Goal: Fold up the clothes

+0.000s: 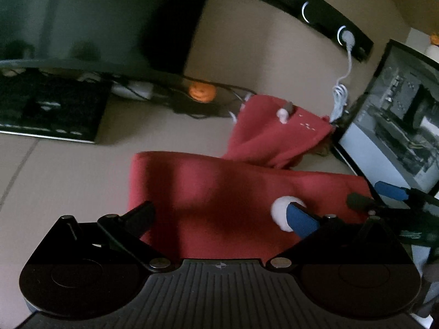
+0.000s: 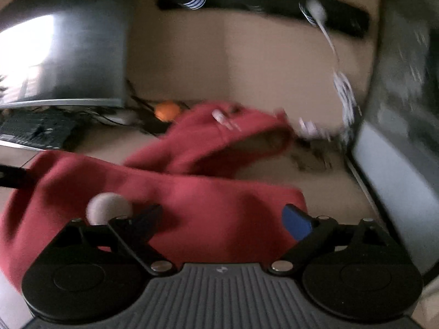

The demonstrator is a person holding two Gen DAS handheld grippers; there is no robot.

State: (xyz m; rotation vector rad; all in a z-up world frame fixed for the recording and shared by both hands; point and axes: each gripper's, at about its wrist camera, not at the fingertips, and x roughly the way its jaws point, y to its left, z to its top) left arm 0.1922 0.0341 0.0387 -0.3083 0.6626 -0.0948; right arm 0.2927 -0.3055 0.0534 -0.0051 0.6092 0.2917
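Note:
A red hoodie (image 1: 219, 192) lies folded on the beige desk (image 1: 68, 170), its hood (image 1: 274, 134) bunched up at the far right. My left gripper (image 1: 222, 216) is open just above the folded body, with cloth showing between its fingers. A white pom-pom (image 1: 282, 211) rests by its blue right finger. My right gripper (image 2: 222, 218) is also open over the hoodie (image 2: 205, 200), near its right edge, and the pom-pom (image 2: 108, 208) is beside its left finger. Seen from the left wrist, the right gripper (image 1: 376, 196) is at the cloth's right edge. The right wrist view is blurred.
A monitor (image 1: 82, 19) and a keyboard (image 1: 49, 109) stand at the back left, with an orange pumpkin toy (image 1: 201, 91) among cables. A glass-sided computer case (image 1: 397, 109) walls off the right. A white cable (image 1: 341, 90) hangs from a black wall strip (image 1: 301, 2).

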